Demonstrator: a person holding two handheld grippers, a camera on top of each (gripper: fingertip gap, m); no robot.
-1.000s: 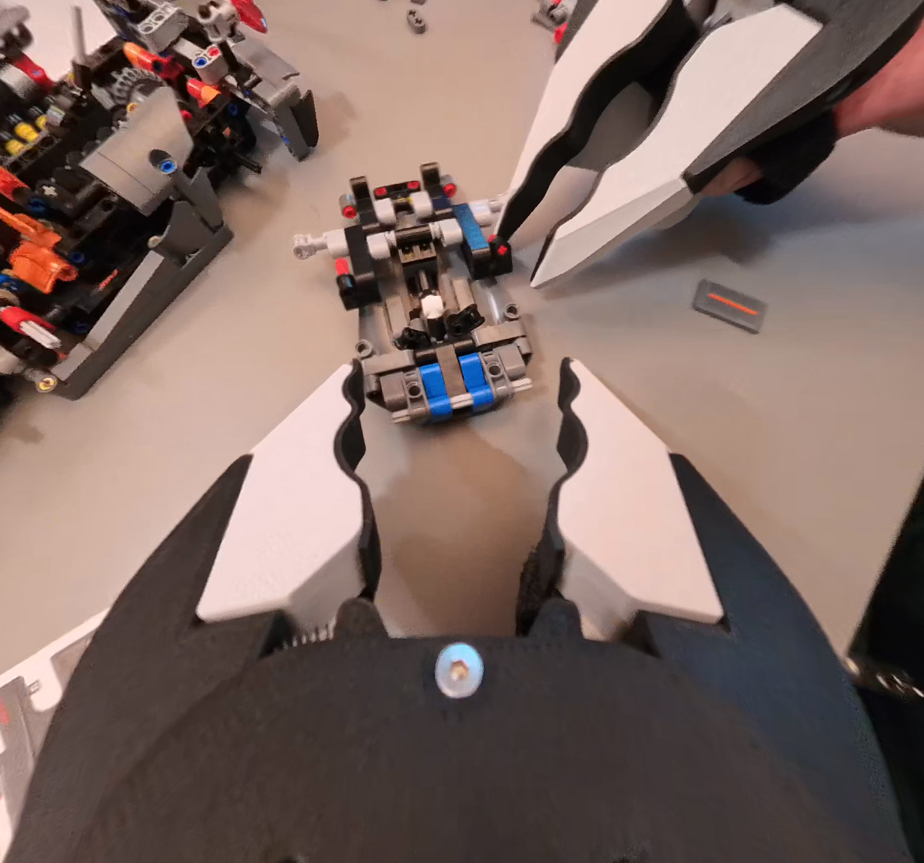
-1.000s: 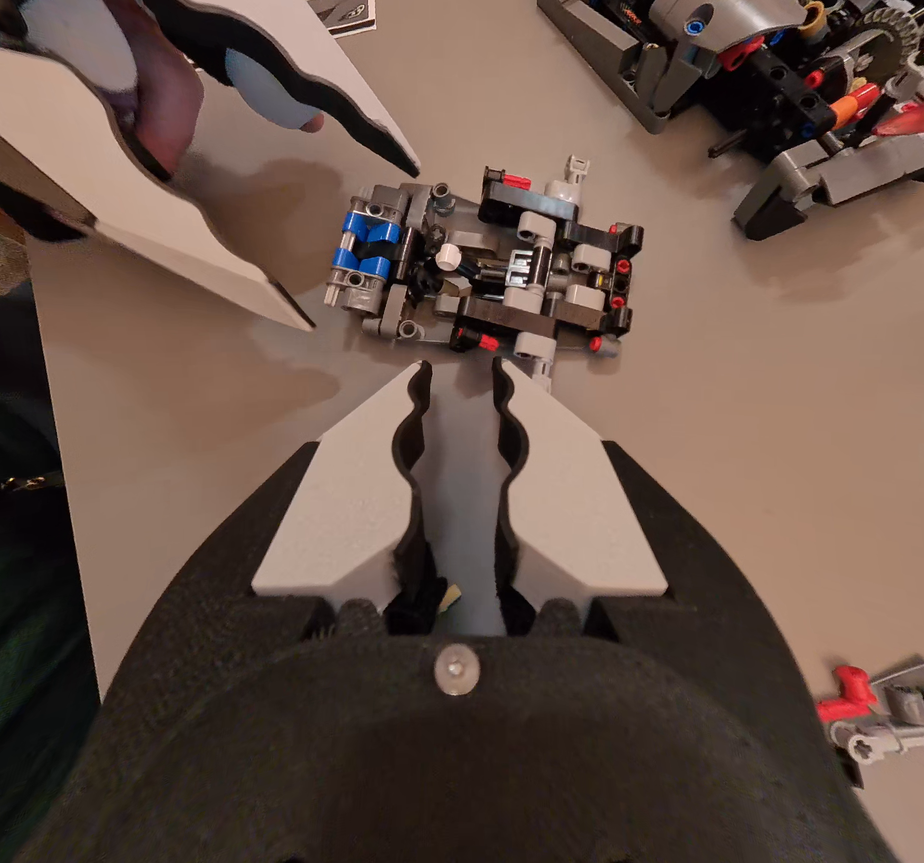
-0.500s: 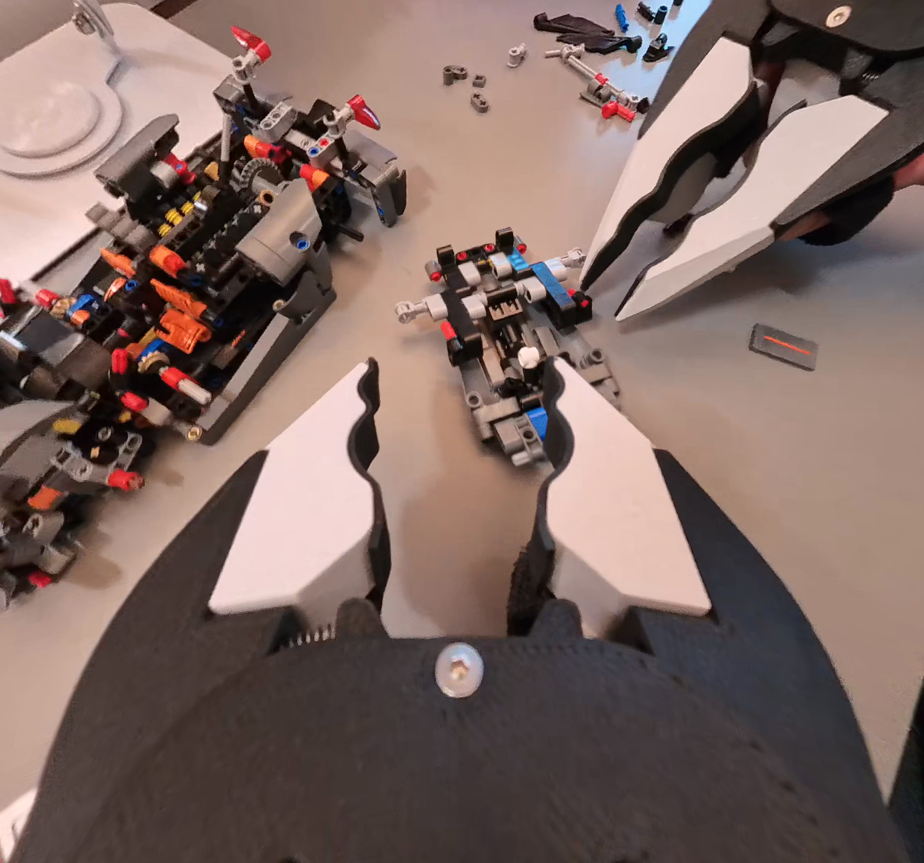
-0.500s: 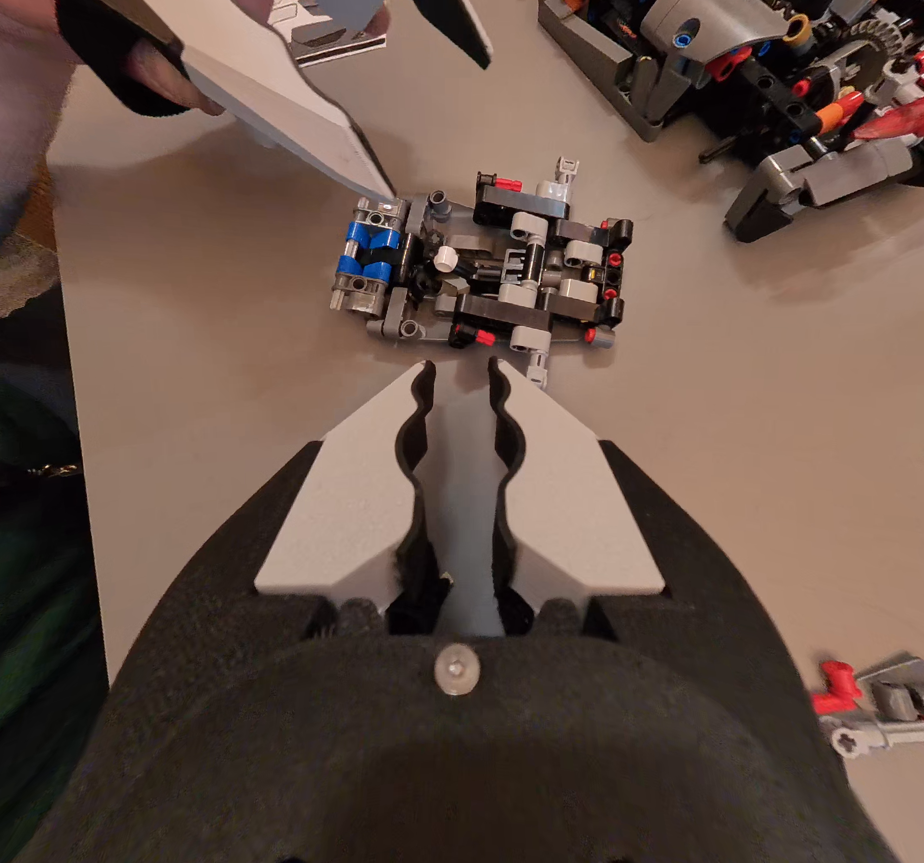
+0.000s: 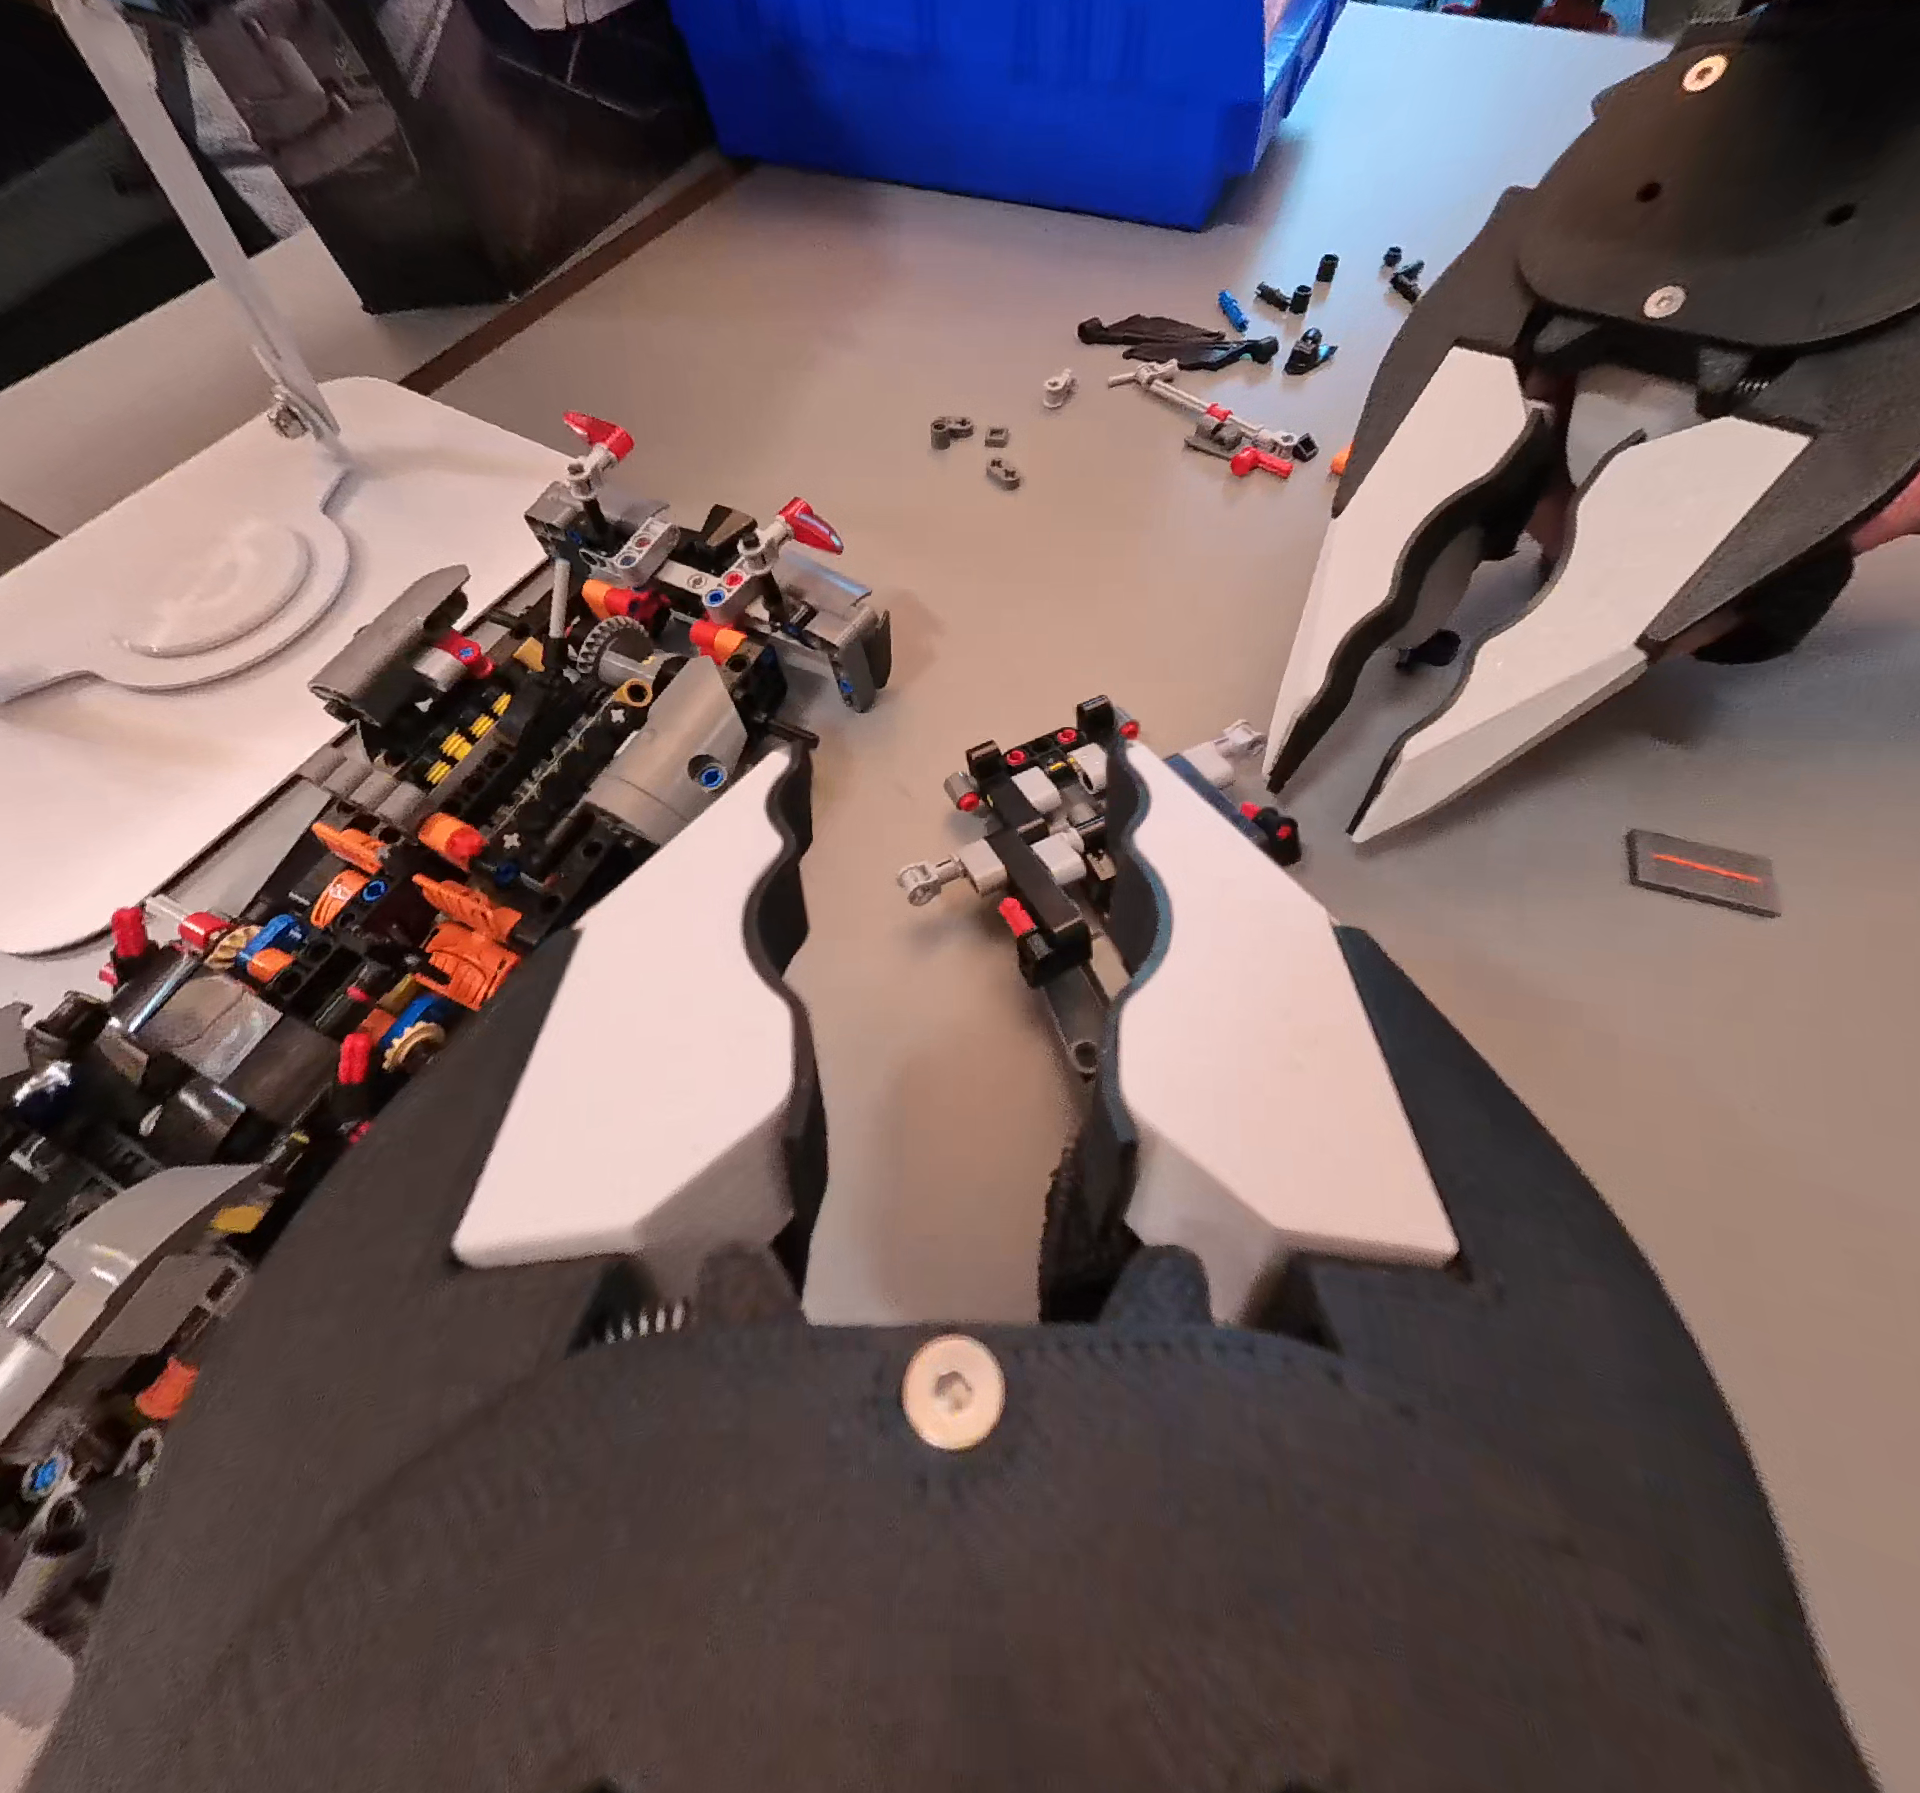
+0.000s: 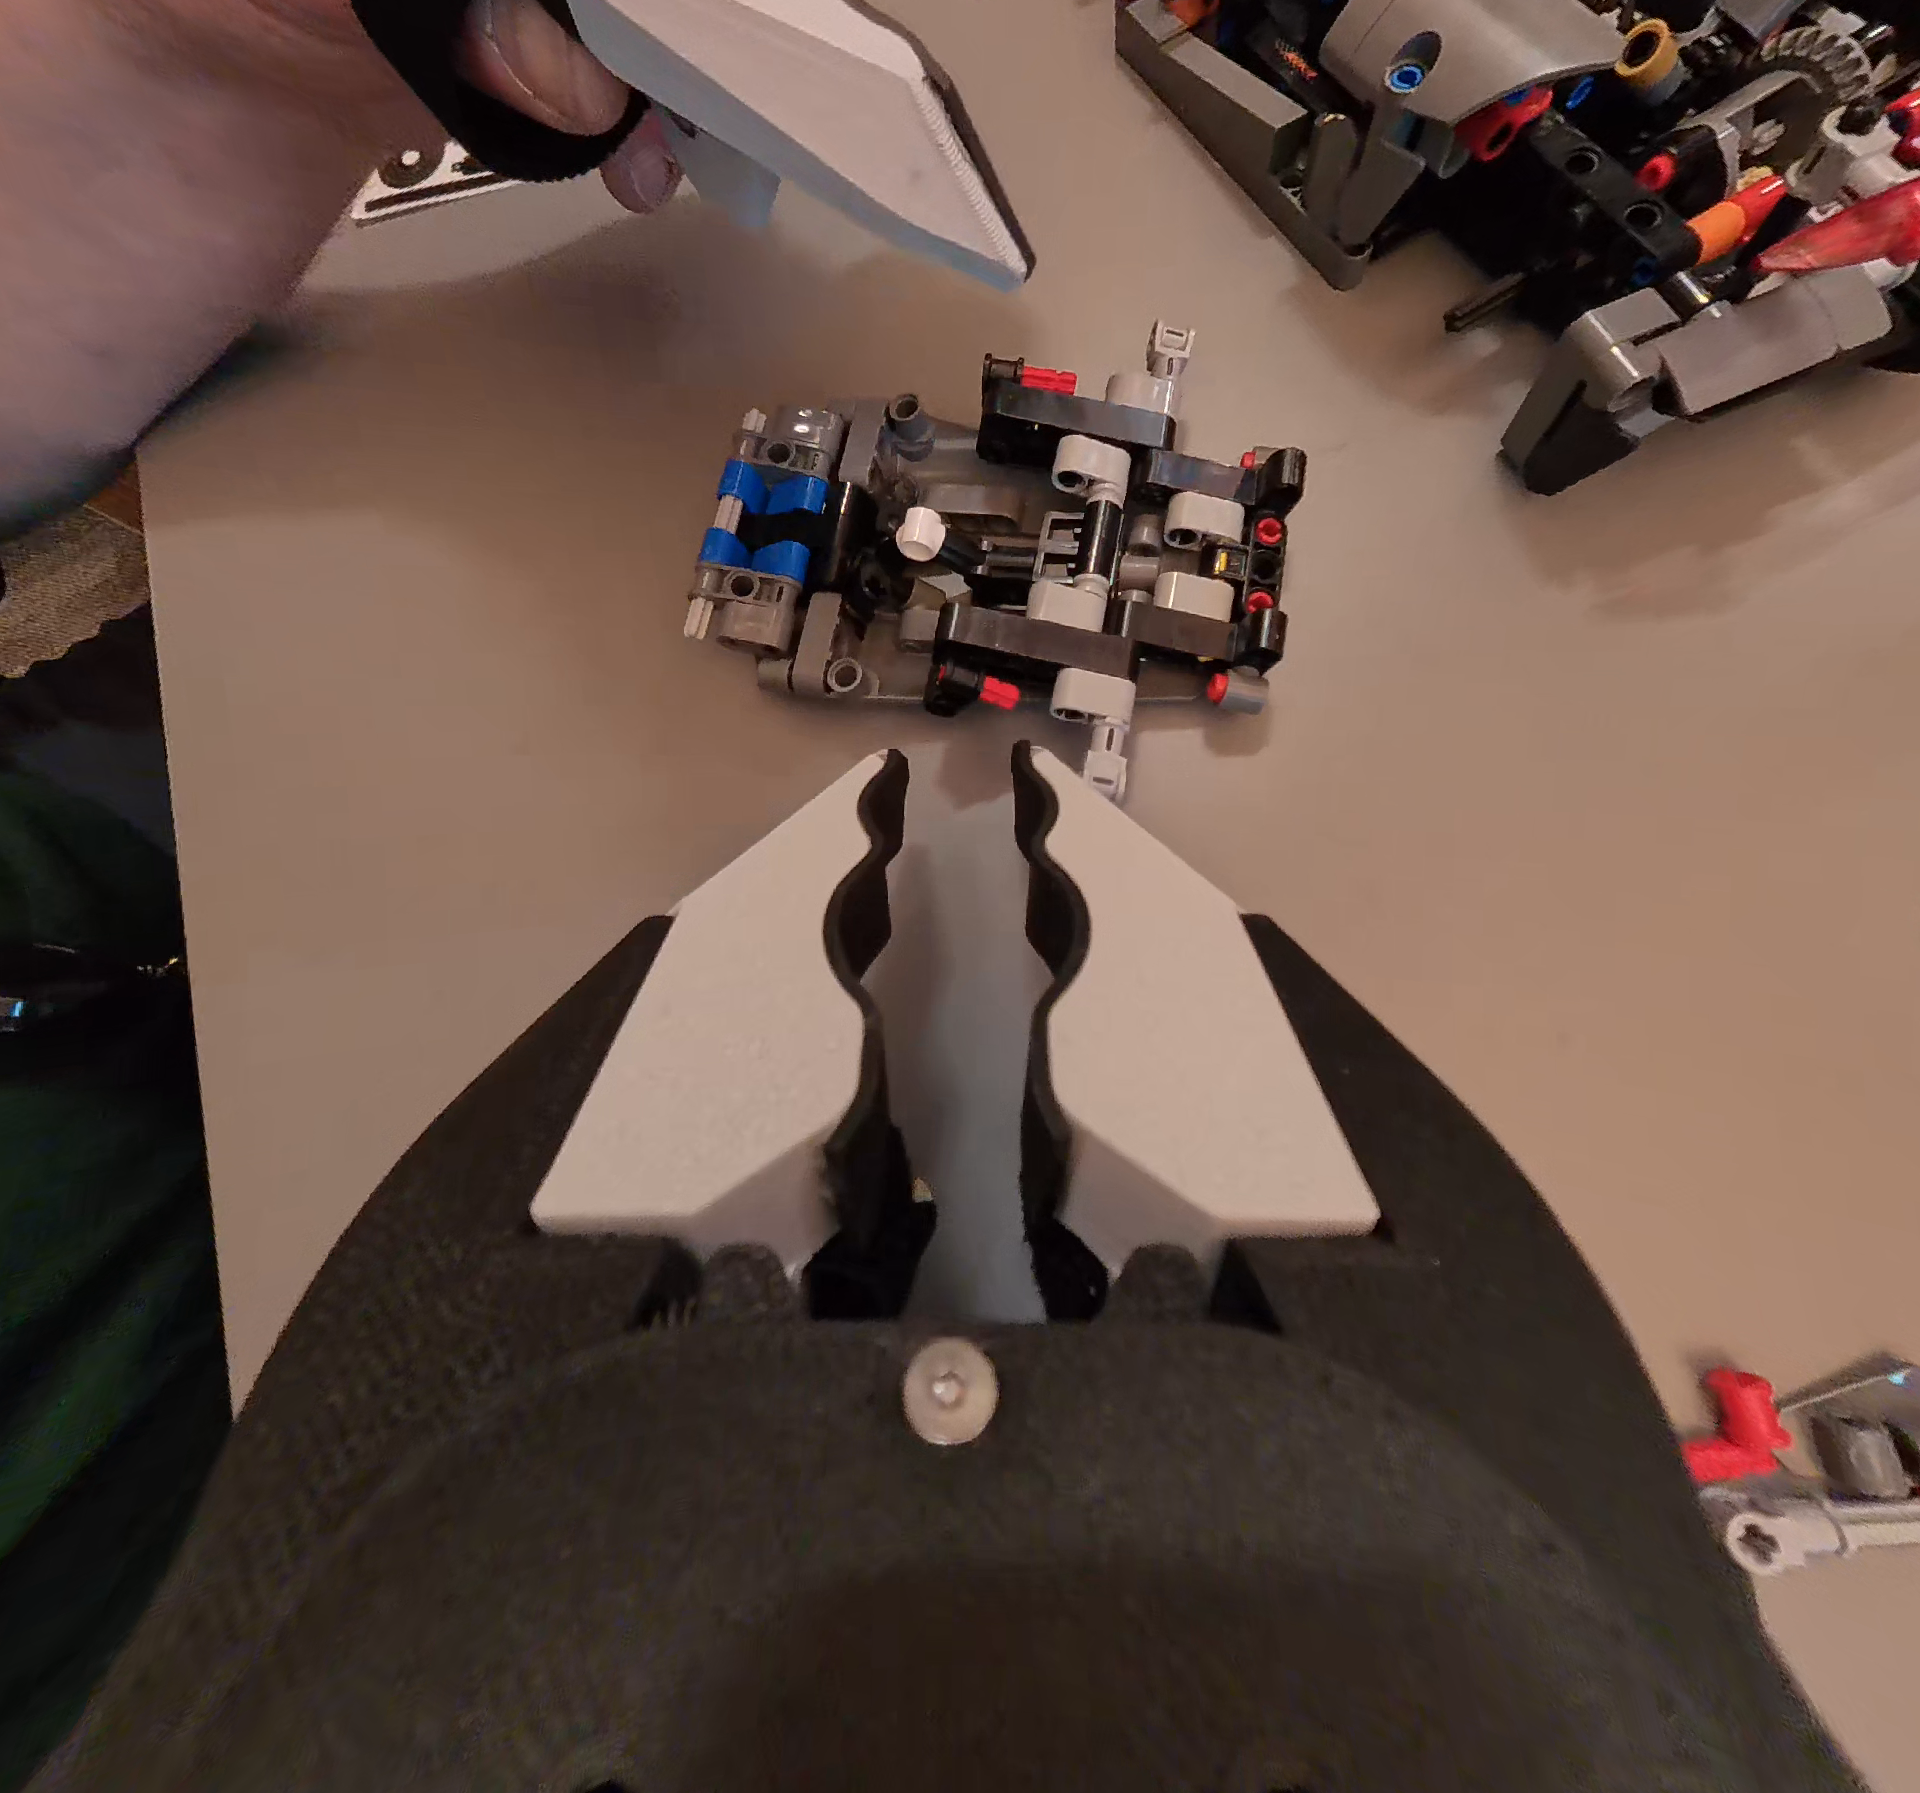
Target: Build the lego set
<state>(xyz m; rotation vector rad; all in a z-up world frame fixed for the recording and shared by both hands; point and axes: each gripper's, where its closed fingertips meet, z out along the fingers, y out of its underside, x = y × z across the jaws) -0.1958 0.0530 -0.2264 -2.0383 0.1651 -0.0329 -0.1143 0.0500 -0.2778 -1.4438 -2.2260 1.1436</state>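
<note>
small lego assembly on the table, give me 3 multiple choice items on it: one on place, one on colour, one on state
1. Where is the small assembly relative to the right claw?
A. just ahead of its tips
B. clamped between its fingers
C. behind it

2. What colour are the paired pieces at the assembly's end nearest the table edge?
A. yellow
B. blue
C. green

3. What is the state of the left claw?
A. shut on a loose pin
B. open, holding nothing
C. shut on the large model

Answers:
1 A: the right wrist view shows the assembly lying on the table just beyond the tips.
2 B: blue shows at that end.
3 B: the left wrist view shows a wide gap between the fingers with only bare table in it.
</note>
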